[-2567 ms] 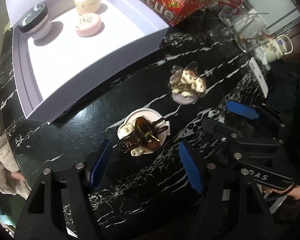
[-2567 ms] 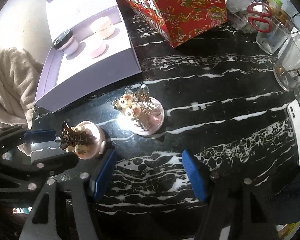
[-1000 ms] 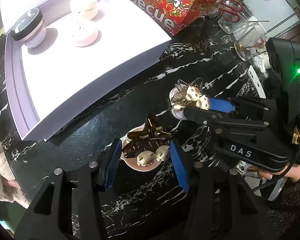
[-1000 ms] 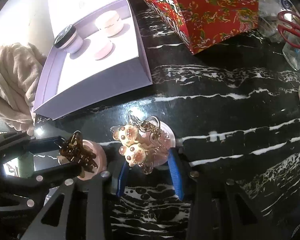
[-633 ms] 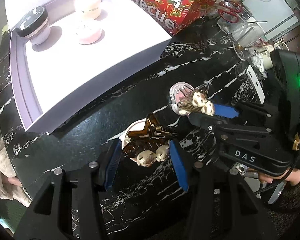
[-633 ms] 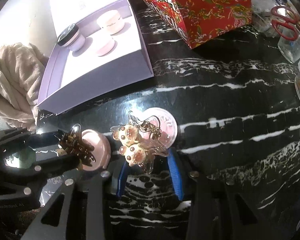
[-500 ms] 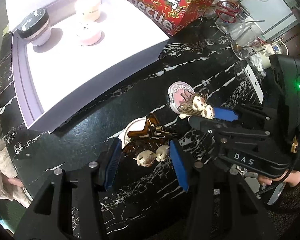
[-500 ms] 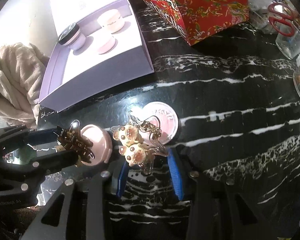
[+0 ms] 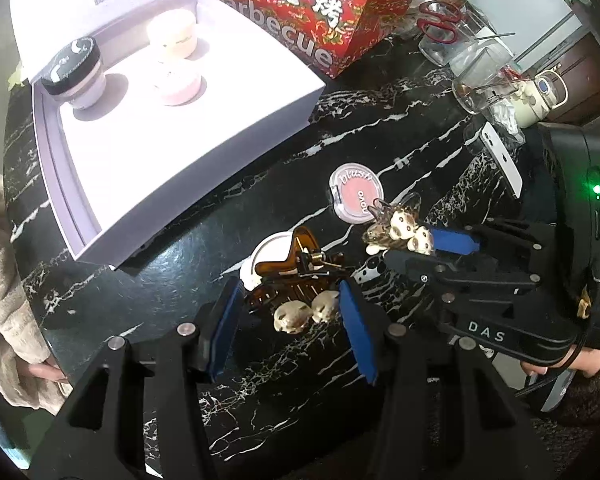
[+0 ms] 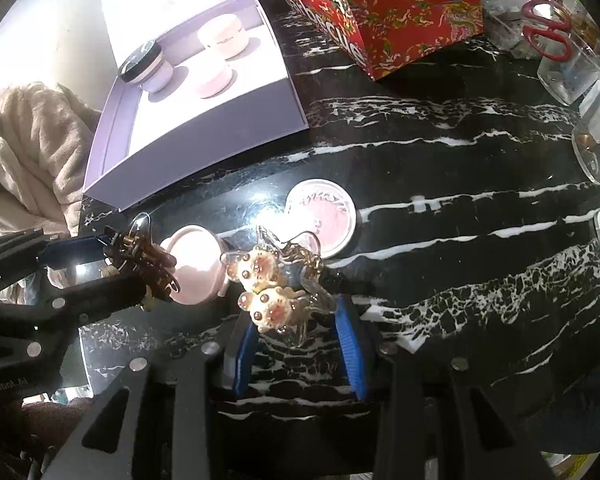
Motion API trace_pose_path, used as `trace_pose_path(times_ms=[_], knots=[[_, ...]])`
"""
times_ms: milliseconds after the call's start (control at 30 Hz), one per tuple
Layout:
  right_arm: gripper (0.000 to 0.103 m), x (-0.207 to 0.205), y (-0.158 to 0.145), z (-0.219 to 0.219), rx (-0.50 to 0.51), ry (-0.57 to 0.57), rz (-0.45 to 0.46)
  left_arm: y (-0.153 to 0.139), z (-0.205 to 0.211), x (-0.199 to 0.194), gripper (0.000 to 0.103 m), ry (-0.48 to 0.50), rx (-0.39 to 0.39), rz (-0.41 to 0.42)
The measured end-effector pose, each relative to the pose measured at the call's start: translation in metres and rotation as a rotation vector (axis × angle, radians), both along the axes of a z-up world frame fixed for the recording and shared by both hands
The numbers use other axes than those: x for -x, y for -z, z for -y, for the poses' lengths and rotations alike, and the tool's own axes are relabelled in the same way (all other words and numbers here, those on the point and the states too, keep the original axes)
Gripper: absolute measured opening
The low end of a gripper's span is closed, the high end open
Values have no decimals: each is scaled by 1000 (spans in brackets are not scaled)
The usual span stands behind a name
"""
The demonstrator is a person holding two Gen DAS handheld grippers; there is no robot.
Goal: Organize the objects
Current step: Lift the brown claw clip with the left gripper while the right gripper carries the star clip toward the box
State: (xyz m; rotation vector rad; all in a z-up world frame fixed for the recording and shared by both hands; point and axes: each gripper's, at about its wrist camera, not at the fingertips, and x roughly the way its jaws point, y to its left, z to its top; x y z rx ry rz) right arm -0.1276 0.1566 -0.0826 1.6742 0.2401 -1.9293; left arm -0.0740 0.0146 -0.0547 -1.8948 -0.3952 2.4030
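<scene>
The left gripper (image 9: 290,306) squeezes a brown hair clip (image 9: 296,280), and the right gripper (image 10: 296,322) squeezes a clear hair clip (image 10: 276,280) above the black table (image 10: 440,152).

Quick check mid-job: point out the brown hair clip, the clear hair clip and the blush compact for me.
brown hair clip (image 9: 290,266): left wrist view, on its amber body between the left claw's pads.
clear hair clip (image 10: 266,292): right wrist view, on its cream paw charms.
blush compact (image 9: 354,194): left wrist view, on the pink lid.
</scene>
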Motion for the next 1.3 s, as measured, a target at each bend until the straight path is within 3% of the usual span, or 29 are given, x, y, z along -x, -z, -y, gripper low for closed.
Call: trace_pose_path(times_ms=[633,1300], knots=[[38,-11,-24,22,-15,-61,-53,-18,10,-11,48,5,75,-2],[38,5,-37,65,-23,-188,-85,-30,50,-1,48,-89,94,-23]])
